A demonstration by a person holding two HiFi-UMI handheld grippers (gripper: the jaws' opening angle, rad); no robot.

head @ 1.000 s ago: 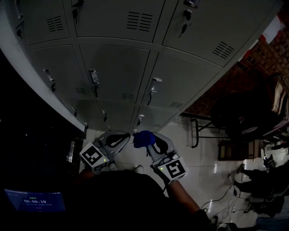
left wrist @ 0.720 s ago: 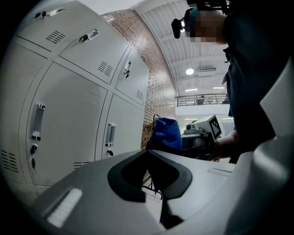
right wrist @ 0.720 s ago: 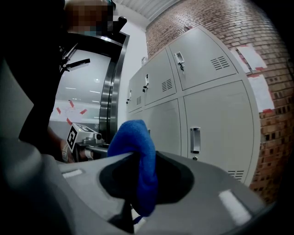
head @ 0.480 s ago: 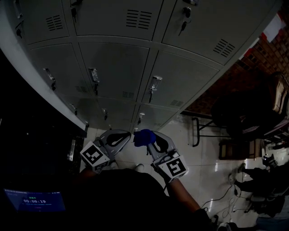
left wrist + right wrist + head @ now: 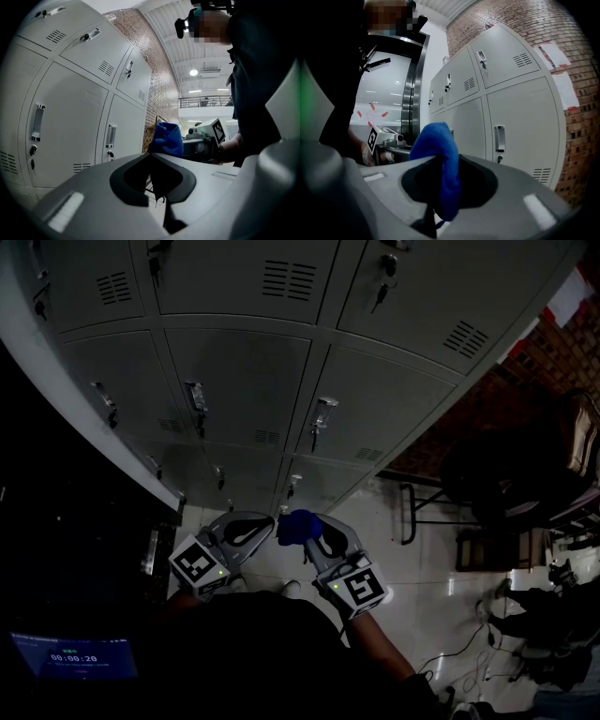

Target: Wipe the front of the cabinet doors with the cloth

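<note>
Cloth (image 5: 299, 525) pinched in right gripper (image 5: 309, 536); cabinet doors (image 5: 253, 390) ahead, chair (image 5: 511, 474) rightward.

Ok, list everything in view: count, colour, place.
cabinet doors: several, grey, ahead, across the upper head view
brick wall: one, red-brown, right of the doors
chair: one, dark, at right by the wall
floor: one, pale and glossy, below the doors
screen: one, blue-lit, lower left
cloth: one, blue, clamped in the right hand-held gripper
left hand-held gripper: one, grey, jaws together, empty
right hand-held gripper: one, grey, beside the left
</note>
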